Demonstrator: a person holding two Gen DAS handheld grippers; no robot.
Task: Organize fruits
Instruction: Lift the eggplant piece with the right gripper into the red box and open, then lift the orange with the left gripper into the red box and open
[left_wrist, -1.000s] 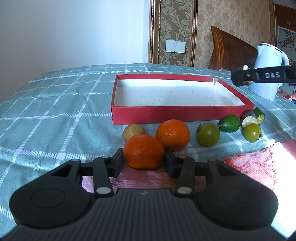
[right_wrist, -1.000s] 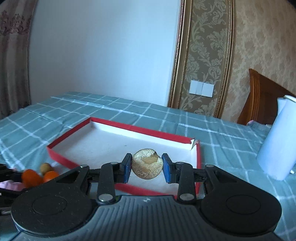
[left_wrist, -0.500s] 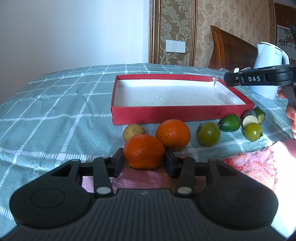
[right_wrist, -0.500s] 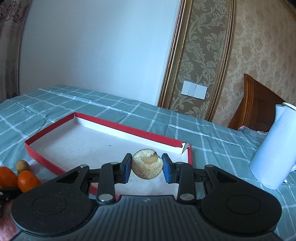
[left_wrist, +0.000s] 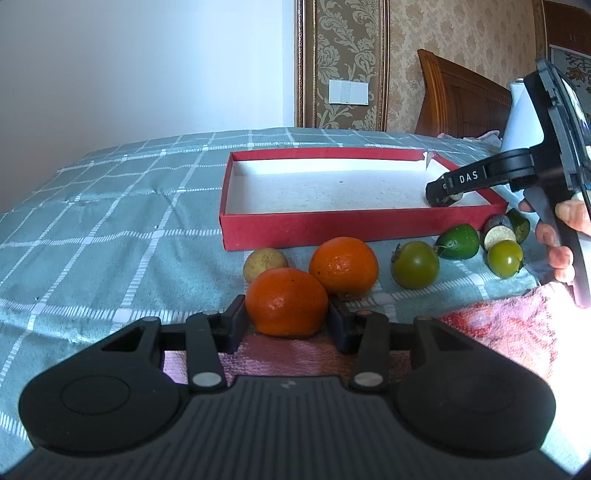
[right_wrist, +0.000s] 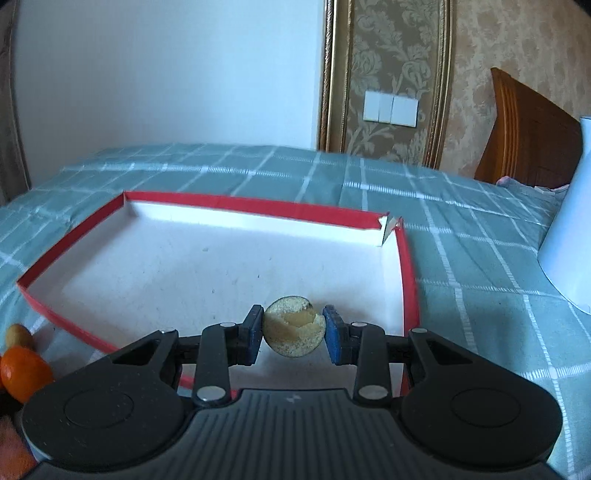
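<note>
My left gripper is shut on an orange mandarin that rests at the edge of a pink towel. A second mandarin, a small yellowish fruit, green tomatoes and cut green fruit pieces lie in front of the red tray. My right gripper is shut on a fruit half with a pale cut face, low over the tray's near right corner. In the left wrist view the right gripper reaches into the tray from the right.
A white kettle stands right of the tray on the checked green cloth. The pink towel lies at the near right. A person's hand holds the right gripper. A wooden headboard stands behind.
The right gripper has come down and leftward with the fruit half, from above the tray's right rim into its right corner. The left gripper and its mandarin have stayed put.
</note>
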